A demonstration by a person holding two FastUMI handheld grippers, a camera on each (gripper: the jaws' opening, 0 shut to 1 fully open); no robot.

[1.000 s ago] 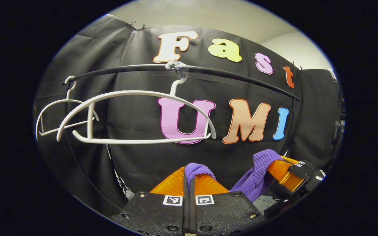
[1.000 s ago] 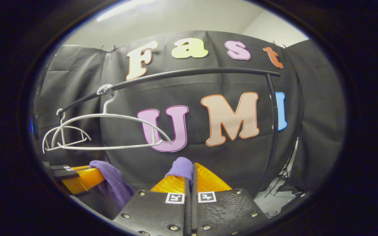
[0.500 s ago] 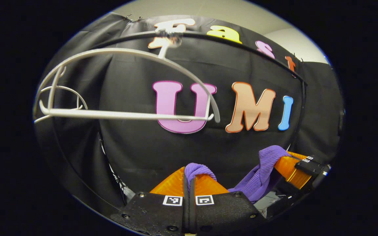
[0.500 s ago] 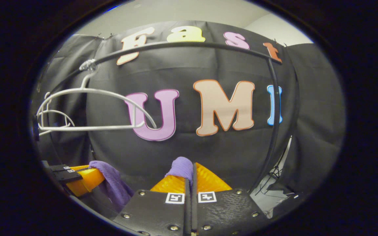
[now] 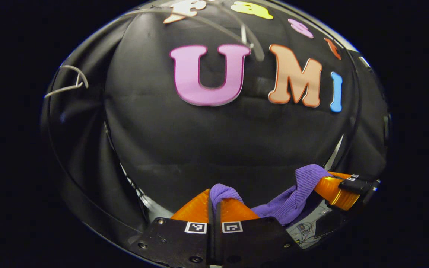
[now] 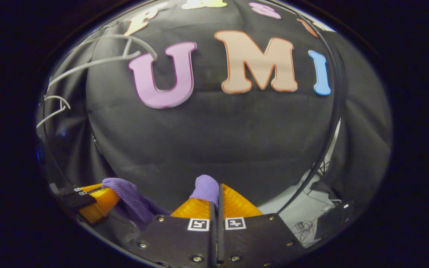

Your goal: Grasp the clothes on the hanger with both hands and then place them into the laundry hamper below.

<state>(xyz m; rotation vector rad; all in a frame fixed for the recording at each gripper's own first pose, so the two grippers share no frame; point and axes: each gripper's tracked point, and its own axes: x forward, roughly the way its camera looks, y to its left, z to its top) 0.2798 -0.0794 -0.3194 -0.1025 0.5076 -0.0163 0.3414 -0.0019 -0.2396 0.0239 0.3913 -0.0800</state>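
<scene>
Left gripper (image 5: 215, 197) pinched tight on purple cloth (image 5: 292, 199), right gripper (image 6: 216, 195) too, white hangers (image 6: 88, 61) up top, empty

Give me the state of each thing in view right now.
Purple ribbed knit garment: off the hanger, pinched at both ends.
Left gripper: shut on the garment.
Right gripper: shut on the garment.
White plastic hangers: bare, high in both views.
</scene>
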